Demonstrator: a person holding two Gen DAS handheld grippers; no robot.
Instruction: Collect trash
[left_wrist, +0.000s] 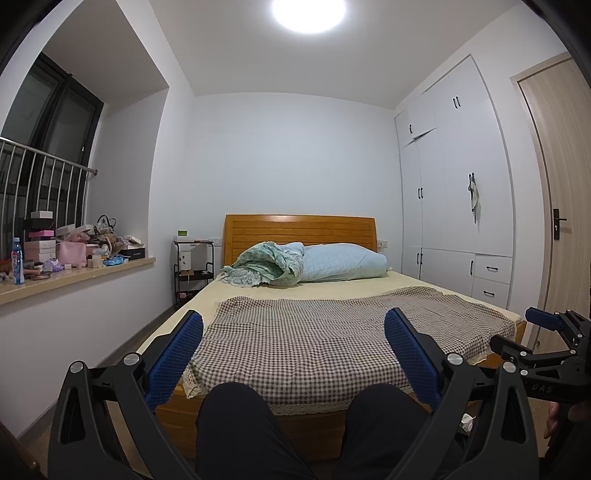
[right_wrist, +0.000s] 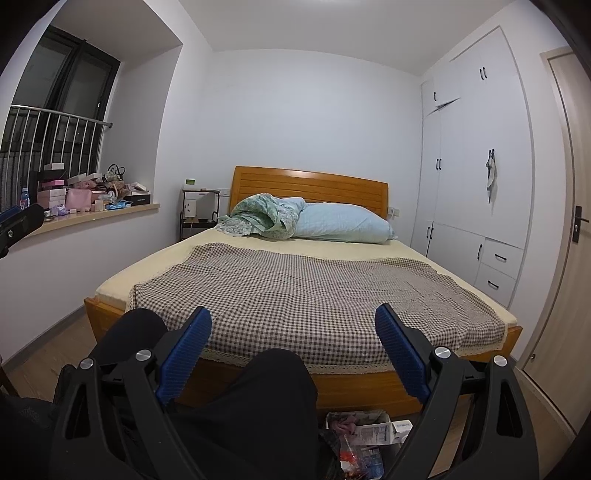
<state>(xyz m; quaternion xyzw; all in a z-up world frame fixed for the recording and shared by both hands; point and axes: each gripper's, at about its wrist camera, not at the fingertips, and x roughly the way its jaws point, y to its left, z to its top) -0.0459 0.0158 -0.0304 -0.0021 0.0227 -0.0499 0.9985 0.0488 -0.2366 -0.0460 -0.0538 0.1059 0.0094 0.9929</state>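
Observation:
Trash lies on the floor at the bed's foot, low in the right wrist view: a white carton (right_wrist: 384, 432), a crumpled clear wrapper (right_wrist: 354, 456) and a patterned box with pink stuff (right_wrist: 354, 415). A white scrap (left_wrist: 467, 422) shows on the floor in the left wrist view. My left gripper (left_wrist: 293, 332) is open and empty, held above the person's dark-trousered knees (left_wrist: 240, 424), facing the bed. My right gripper (right_wrist: 293, 328) is open and empty, above a knee (right_wrist: 273, 387) and the trash. The right gripper also shows at the right edge of the left wrist view (left_wrist: 546, 321).
A wooden bed (right_wrist: 332, 384) with a checked cloth (right_wrist: 314, 295), pillow and bundled quilt fills the middle. A cluttered window sill (left_wrist: 74, 275) runs along the left. White wardrobes (left_wrist: 458, 206) and a door (left_wrist: 561, 184) stand at the right. A small black rack (left_wrist: 194, 269) stands beside the headboard.

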